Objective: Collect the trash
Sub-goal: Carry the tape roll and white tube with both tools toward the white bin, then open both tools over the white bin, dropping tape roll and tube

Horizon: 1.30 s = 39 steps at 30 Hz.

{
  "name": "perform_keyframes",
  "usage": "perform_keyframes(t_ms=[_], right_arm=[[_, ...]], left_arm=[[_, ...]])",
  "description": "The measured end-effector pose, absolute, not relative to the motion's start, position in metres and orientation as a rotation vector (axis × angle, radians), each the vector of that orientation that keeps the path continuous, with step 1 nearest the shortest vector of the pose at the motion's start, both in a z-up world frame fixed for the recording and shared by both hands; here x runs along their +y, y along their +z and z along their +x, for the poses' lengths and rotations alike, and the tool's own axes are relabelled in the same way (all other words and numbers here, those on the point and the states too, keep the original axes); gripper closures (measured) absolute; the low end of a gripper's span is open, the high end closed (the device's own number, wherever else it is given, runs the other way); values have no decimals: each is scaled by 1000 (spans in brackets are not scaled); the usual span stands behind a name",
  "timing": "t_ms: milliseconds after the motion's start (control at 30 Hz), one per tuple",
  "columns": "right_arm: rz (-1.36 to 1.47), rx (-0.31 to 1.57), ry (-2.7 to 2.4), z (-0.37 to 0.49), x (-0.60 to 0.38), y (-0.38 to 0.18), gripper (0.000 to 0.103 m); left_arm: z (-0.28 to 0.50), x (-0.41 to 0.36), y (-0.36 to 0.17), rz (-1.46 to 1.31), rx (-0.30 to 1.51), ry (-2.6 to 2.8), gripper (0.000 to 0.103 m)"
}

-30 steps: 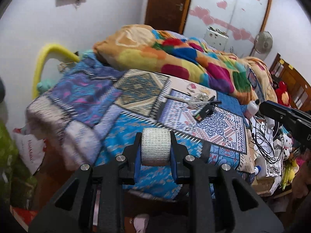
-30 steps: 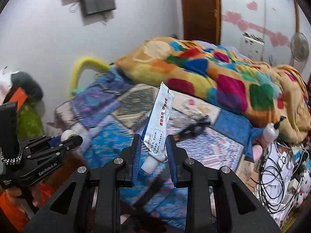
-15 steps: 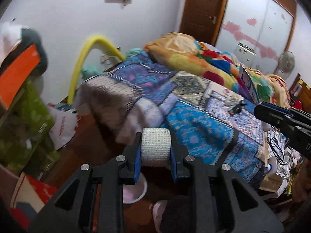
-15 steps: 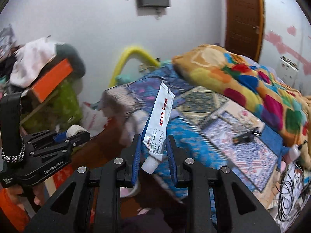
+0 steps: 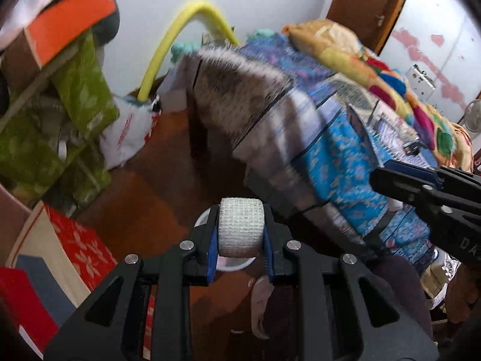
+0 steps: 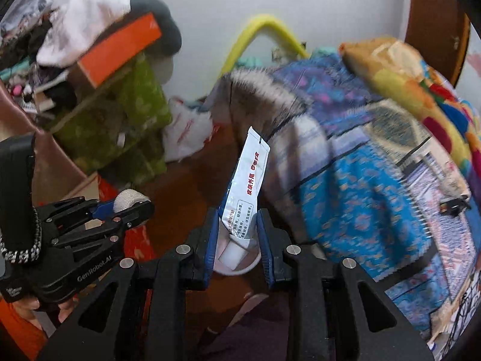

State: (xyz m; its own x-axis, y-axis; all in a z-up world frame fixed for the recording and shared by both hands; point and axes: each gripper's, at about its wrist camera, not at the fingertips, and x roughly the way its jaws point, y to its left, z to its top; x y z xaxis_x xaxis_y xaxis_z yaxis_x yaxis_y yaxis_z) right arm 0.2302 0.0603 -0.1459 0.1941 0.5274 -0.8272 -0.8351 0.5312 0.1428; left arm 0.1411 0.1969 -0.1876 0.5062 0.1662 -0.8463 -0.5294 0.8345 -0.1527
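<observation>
My left gripper (image 5: 240, 234) is shut on a white gauze bandage roll (image 5: 241, 227), held above the brown floor; it also shows at the left of the right wrist view (image 6: 132, 201). My right gripper (image 6: 237, 234) is shut on a white ointment tube (image 6: 245, 186) with red print, cap end down between the fingers; its dark body shows at the right of the left wrist view (image 5: 427, 180). A small white bowl-like bin (image 6: 240, 266) sits on the floor below both grippers, partly hidden by the fingers; its rim shows in the left wrist view (image 5: 233, 266).
A bed with blue patterned covers (image 5: 345, 156) and a colourful quilt (image 5: 375, 69) fills the right. A cluttered shelf with green cloth (image 6: 132, 111) and an orange box (image 6: 120, 48) stands on the left. A white plastic bag (image 5: 126, 138) and a yellow hoop (image 5: 183, 33) are by the wall.
Both grippers have swung left and down, from facing the bed top to facing the floor beside the bed. Each still holds its item. The white bin has come under them.
</observation>
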Motion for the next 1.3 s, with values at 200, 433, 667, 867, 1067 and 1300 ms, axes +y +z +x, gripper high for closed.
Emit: perform_keyframes(t_ms=[200,433,667,867,1067,1300], right_arm=[[-429,1128,1005,238,92,-198,79],[-461,1300,1022,252,124,-247,79],[-462,1394,1061,267,150,-267,71],[-471,1340,1041,273,148,-260,57],[-492,1279,1021,277,134,-248,57],[-454,1257,1005,282,111,-230,57]], left_arm=[[141,210,-234,-487,1046,457,79],[144,225,-280,-565,1128,476,79],[155,237,-305,-626,1173,484,79],[166,241,-308,-648,1174,472,79],[186,240,-306,-651,1190,465,57],[191,231,-284,-605,1149,478,56]])
